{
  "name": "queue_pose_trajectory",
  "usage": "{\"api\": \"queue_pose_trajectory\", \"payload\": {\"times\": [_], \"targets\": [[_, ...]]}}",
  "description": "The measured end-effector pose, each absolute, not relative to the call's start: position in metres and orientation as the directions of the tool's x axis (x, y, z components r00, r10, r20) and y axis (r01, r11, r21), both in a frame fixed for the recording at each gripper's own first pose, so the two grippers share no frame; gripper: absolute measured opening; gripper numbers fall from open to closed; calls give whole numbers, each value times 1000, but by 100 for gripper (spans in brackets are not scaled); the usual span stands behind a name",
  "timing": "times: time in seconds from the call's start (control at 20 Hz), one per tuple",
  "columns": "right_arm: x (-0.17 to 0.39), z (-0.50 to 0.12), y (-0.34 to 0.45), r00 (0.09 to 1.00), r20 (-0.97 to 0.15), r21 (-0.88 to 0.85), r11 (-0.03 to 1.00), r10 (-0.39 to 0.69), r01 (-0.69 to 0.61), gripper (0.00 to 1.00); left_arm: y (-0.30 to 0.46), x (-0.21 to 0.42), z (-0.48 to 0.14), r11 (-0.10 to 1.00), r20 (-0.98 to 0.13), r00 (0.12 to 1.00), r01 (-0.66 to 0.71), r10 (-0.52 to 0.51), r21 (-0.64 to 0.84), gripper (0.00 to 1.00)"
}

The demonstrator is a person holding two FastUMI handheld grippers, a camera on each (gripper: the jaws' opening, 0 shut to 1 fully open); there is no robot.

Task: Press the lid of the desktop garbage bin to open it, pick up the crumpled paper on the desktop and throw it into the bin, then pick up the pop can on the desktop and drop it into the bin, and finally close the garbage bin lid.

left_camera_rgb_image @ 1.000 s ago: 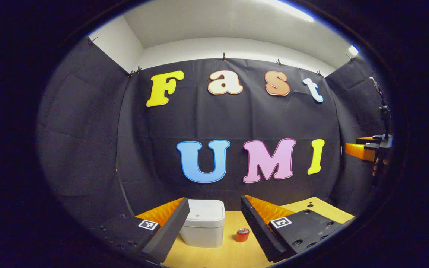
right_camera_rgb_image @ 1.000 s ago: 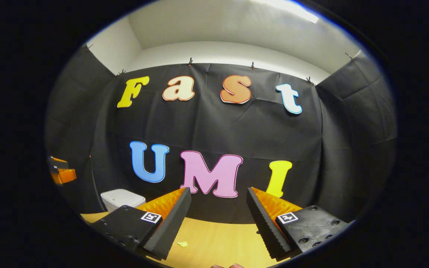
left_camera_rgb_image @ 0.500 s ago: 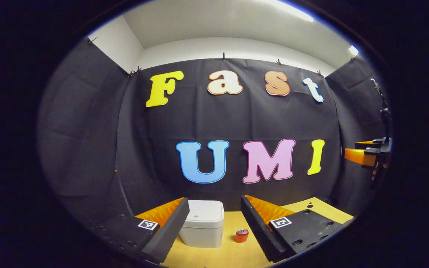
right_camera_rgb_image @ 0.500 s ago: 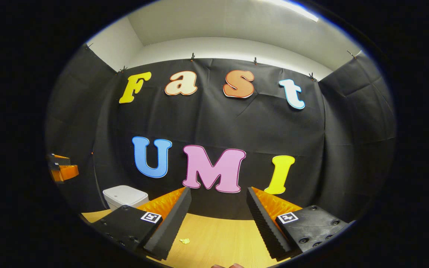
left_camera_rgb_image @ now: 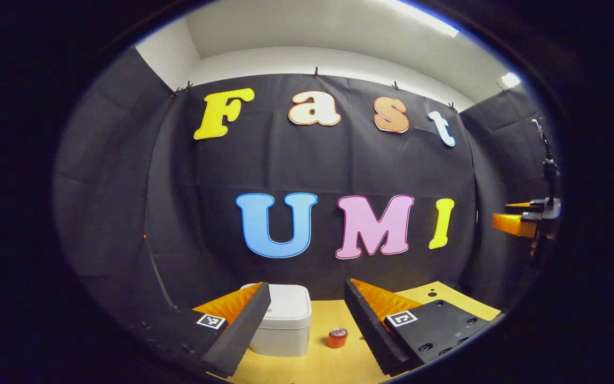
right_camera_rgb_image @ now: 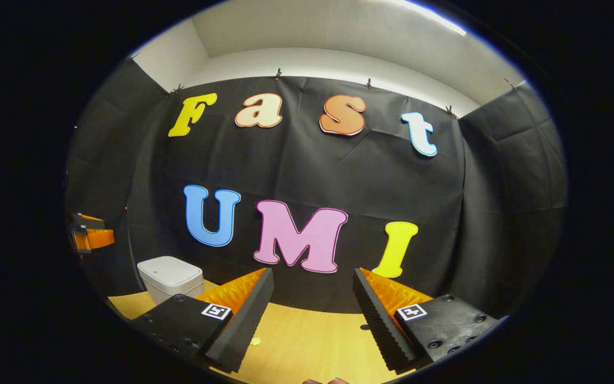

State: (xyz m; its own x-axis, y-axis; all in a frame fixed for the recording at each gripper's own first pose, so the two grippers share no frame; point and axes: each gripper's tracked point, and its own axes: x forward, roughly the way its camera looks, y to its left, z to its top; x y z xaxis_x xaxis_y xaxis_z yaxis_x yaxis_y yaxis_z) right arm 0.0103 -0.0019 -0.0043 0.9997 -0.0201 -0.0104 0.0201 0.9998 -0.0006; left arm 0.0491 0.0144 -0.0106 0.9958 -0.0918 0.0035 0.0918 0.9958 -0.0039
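Note:
A white desktop bin (left_camera_rgb_image: 281, 325) with its lid down stands on the wooden table (left_camera_rgb_image: 333, 362), partly behind the left finger in the left gripper view. A small red pop can (left_camera_rgb_image: 337, 337) stands upright just right of it. My left gripper (left_camera_rgb_image: 307, 314) hangs open above them, nothing between its fingers. In the right gripper view the bin (right_camera_rgb_image: 170, 276) sits at the far left, and a small yellowish crumpled paper (right_camera_rgb_image: 255, 341) lies on the table beside the left finger. My right gripper (right_camera_rgb_image: 312, 304) is open and holds nothing.
The right gripper (left_camera_rgb_image: 523, 220) shows far off at the right edge of the left gripper view, held high. The left gripper (right_camera_rgb_image: 87, 237) shows at the left edge of the right gripper view. Black cloth walls enclose the table (right_camera_rgb_image: 312, 346).
Both views have tilted and shifted slightly; the bin and can sit a little further left in the left gripper view. Both grippers stay open and nothing was touched.

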Motion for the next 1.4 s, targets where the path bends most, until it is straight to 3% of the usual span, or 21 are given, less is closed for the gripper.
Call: {"api": "queue_pose_trajectory", "payload": {"times": [0.05, 0.1, 0.15, 0.6, 1.0, 1.05, 1.15, 1.2, 1.25, 1.35, 1.4], "targets": [[12, -1, -2, 1000, -6, -5, 1000, -21, 21, 96, 16, 53, -5, 996, 13, 995, 94, -94, 1, 93], [11, 1, -2, 1000, -4, -5, 1000, -19, 19, 100, 18, 56, -3, 996, 22, 996, 92, -92, 9, 93], [10, 4, -2, 1000, -1, 0, 1000, -19, 19, 96, 20, 60, 0, 996, 26, 995, 91, -92, 10, 93], [5, 19, -10, 999, 4, 1, 999, -47, 47, 96, 36, 92, 6, 993, 2, 993, 114, -114, -30, 93], [-18, 9, -20, 992, -28, -22, 992, -121, 121, 96, 58, 166, -24, 984, -127, 976, 176, -178, -23, 93], [-21, 8, -23, 990, -35, -21, 991, -134, 133, 96, 60, 173, -28, 984, -133, 975, 178, -178, -12, 81], [-29, 8, -33, 985, -34, -29, 985, -169, 168, 100, 55, 183, -34, 977, -132, 969, 208, -211, -38, 66], [-32, 9, -38, 982, -31, -37, 982, -186, 185, 96, 54, 187, -38, 976, -135, 967, 212, -218, -57, 61], [-35, 9, -41, 979, -30, -44, 979, -202, 200, 96, 54, 192, -43, 975, -145, 965, 212, -219, -65, 45], [-39, 5, -47, 974, -41, -51, 974, -224, 222, 96, 51, 200, -49, 972, -159, 959, 229, -234, -45, 28], [-41, 2, -47, 972, -50, -50, 973, -229, 227, 96, 49, 205, -51, 971, -163, 957, 237, -239, -32, 25]]}}
